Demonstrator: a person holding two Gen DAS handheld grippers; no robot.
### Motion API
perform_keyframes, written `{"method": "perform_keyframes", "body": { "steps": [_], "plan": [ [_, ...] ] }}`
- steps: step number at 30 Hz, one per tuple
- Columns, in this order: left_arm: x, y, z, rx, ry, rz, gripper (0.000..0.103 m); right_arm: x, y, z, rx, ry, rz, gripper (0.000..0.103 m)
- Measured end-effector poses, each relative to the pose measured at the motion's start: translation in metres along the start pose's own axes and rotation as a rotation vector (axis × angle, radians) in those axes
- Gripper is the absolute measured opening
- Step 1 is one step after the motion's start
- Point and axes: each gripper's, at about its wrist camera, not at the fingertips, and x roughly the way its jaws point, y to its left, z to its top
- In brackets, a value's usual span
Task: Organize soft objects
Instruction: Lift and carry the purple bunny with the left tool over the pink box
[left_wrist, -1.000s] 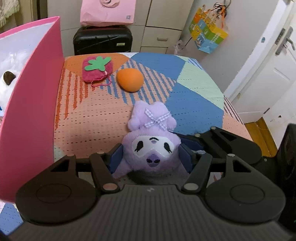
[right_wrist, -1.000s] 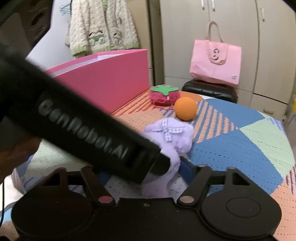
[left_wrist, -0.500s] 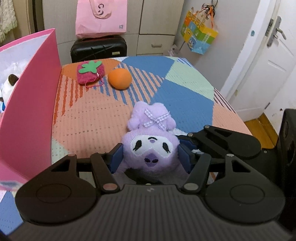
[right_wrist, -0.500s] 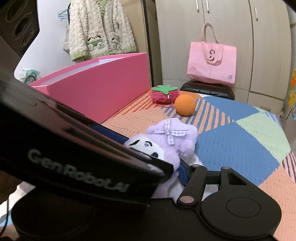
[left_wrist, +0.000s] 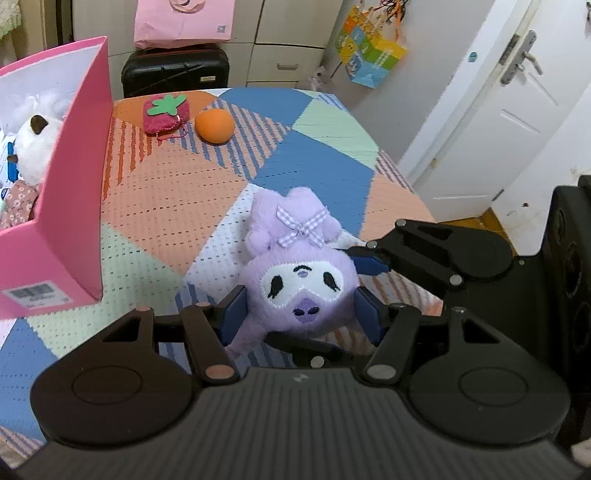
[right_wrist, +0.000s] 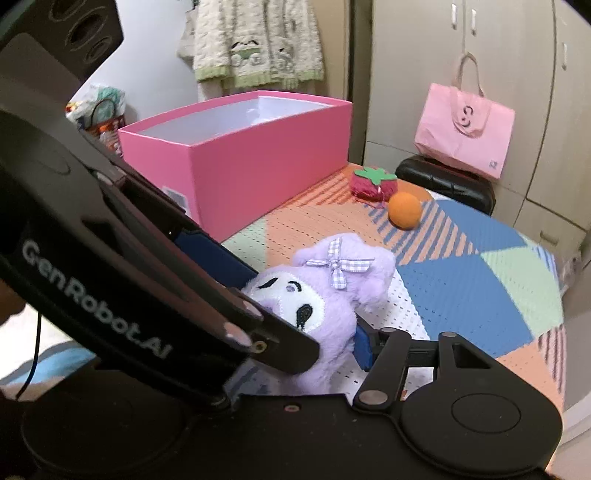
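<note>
A purple plush (left_wrist: 303, 284) with a checked bow and a white face sits between the blue pads of my left gripper (left_wrist: 301, 317), which is shut on its sides. My right gripper (right_wrist: 317, 343) comes in from the right and is shut on the same plush (right_wrist: 332, 295). One of its blue-padded fingers (left_wrist: 369, 264) presses the head; the other is hidden behind the left gripper's body. The plush hangs just above the patchwork cloth (left_wrist: 166, 192). A strawberry plush (left_wrist: 166, 114) and an orange ball (left_wrist: 214, 125) lie at the far end.
An open pink box (left_wrist: 81, 166) stands along the table's left side, with a white plush bear (left_wrist: 33, 147) inside. Behind the table are a black suitcase (left_wrist: 173, 74) and a pink bag (left_wrist: 184, 18). A white door (left_wrist: 498, 110) is on the right.
Both grippers have risen and drawn back with the purple plush between them. The pink box's near corner has come into view, and the right gripper has closed further on the plush.
</note>
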Motion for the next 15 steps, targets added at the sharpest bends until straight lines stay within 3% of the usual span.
{"method": "perform_keyframes", "body": {
  "steps": [15],
  "plan": [
    [-0.094, 0.025, -0.010, -0.005, 0.006, -0.090, 0.061, -0.041, 0.061, 0.062, -0.162, 0.024, 0.068, 0.067]
  ]
}}
